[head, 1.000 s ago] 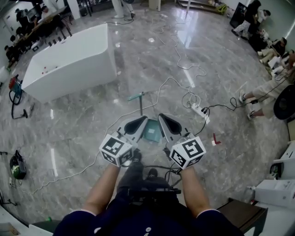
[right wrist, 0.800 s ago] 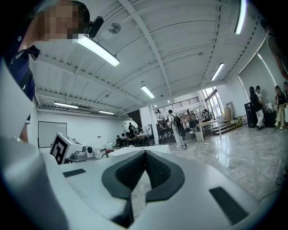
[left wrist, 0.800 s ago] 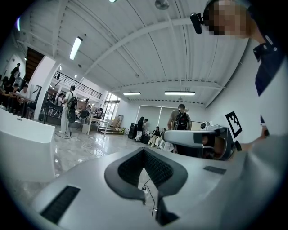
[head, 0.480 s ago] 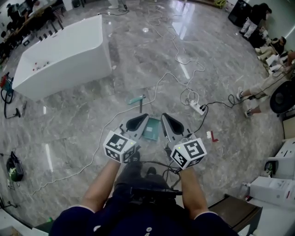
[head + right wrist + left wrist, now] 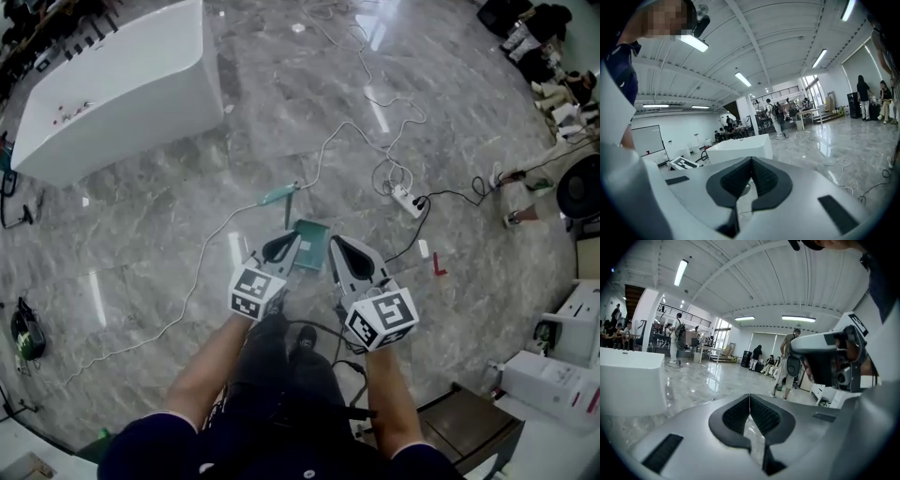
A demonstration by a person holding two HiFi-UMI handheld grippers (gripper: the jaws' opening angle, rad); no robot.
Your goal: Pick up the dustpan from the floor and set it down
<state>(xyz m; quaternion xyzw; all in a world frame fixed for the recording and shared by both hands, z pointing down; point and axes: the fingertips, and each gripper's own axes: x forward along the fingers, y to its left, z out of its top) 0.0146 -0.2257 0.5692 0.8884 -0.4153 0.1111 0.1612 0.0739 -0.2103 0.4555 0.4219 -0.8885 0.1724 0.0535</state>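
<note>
Left gripper [image 5: 289,241] and right gripper [image 5: 336,245], both clenched empty, flank the floor's [image 5: 169,234] teal dustpan [image 5: 311,242]; seemingly lining up the pickup

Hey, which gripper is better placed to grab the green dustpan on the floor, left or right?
Left, probably. The dustpan sits between both, but its handle juts out on the side of the left gripper; the right gripper is beside the pan's other edge. Both are shut, so open first.
</note>
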